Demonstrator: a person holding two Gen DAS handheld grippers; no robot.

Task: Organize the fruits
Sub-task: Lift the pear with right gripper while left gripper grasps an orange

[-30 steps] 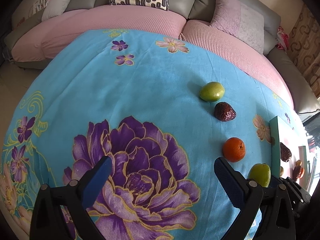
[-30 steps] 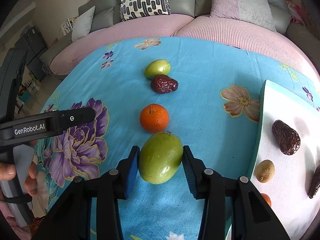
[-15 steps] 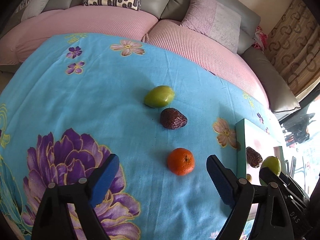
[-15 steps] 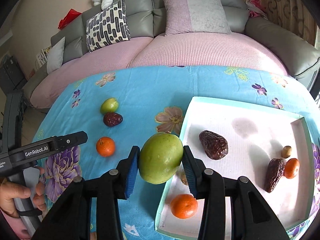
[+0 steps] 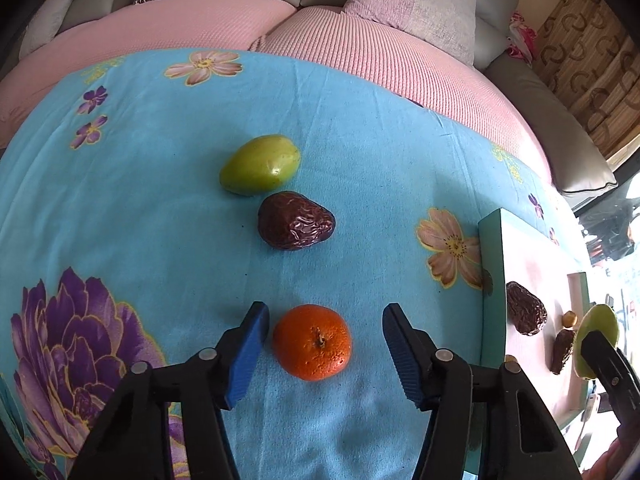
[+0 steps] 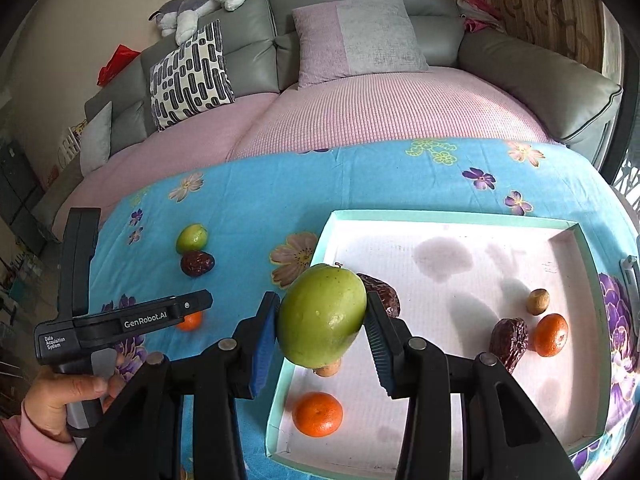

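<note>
A blue floral cloth [image 5: 168,168] covers the tabletop before a grey sofa [image 6: 360,12]. The left gripper [image 5: 325,344] stands wide around an orange [image 5: 312,342], a date [image 5: 295,220] and a green fruit [image 5: 259,165] ahead of it. The right gripper [image 6: 322,326] clamps a mango [image 6: 322,316] over the tray [image 6: 452,216], near its left edge

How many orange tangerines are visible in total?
3. One lies on the cloth between the left hand-held gripper's fingers; two are in the tray: near corner, right side. Others may be hidden.
</note>
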